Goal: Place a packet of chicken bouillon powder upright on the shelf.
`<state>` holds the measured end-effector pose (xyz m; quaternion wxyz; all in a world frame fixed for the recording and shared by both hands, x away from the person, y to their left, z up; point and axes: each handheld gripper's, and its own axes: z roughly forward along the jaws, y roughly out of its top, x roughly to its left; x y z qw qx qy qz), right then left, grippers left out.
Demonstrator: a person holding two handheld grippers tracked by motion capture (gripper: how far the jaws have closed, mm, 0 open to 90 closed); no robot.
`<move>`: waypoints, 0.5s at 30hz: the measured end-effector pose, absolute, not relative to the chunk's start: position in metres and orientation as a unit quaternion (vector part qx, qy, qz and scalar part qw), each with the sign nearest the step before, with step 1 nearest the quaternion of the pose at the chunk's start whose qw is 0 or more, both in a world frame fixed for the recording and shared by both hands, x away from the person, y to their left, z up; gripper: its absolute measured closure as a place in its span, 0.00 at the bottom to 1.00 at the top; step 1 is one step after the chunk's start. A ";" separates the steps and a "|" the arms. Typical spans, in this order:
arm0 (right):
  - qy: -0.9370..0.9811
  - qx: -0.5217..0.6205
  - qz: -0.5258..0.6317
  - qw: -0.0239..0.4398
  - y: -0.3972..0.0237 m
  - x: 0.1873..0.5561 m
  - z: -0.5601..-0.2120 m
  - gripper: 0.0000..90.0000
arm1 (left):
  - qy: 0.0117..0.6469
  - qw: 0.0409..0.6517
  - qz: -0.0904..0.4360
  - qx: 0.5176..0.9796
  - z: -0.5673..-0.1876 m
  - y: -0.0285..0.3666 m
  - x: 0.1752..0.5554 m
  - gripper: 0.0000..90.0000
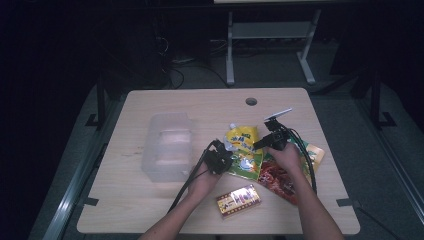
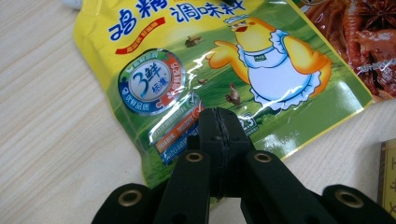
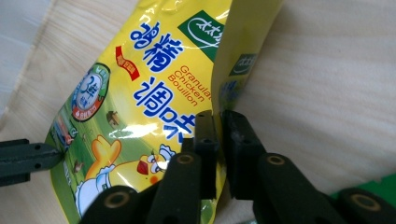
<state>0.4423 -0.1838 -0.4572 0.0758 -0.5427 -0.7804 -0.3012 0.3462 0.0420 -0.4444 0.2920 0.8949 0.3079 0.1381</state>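
High view: yellow pouch [image 1: 243, 150] lies lengthwise near-to-far between both hands; left gripper [image 1: 222, 161] pinches its near-left edge, right gripper [image 1: 260, 144] clamps its right edge.

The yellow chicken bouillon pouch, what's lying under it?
The yellow pouch rests on the wooden table, and its right edge overlaps a red snack packet. Whatever else the pouch may cover is hidden. Both grippers pinch its edges.

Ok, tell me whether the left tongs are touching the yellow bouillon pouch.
Touching: in the left gripper view the left tongs are shut on the yellow bouillon pouch's lower edge.
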 end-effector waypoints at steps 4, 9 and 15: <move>-0.788 -0.533 -0.300 0.062 -0.181 0.442 -0.453 0.99 | 0.308 0.297 0.139 0.893 -0.445 0.041 0.345 0.99; -0.794 -0.527 -0.299 0.050 -0.179 0.439 -0.447 1.00 | 0.311 0.304 0.133 0.891 -0.443 0.043 0.346 0.94; -0.791 -0.516 -0.325 0.049 -0.183 0.435 -0.432 1.00 | 0.309 0.328 0.119 0.885 -0.435 0.045 0.341 0.87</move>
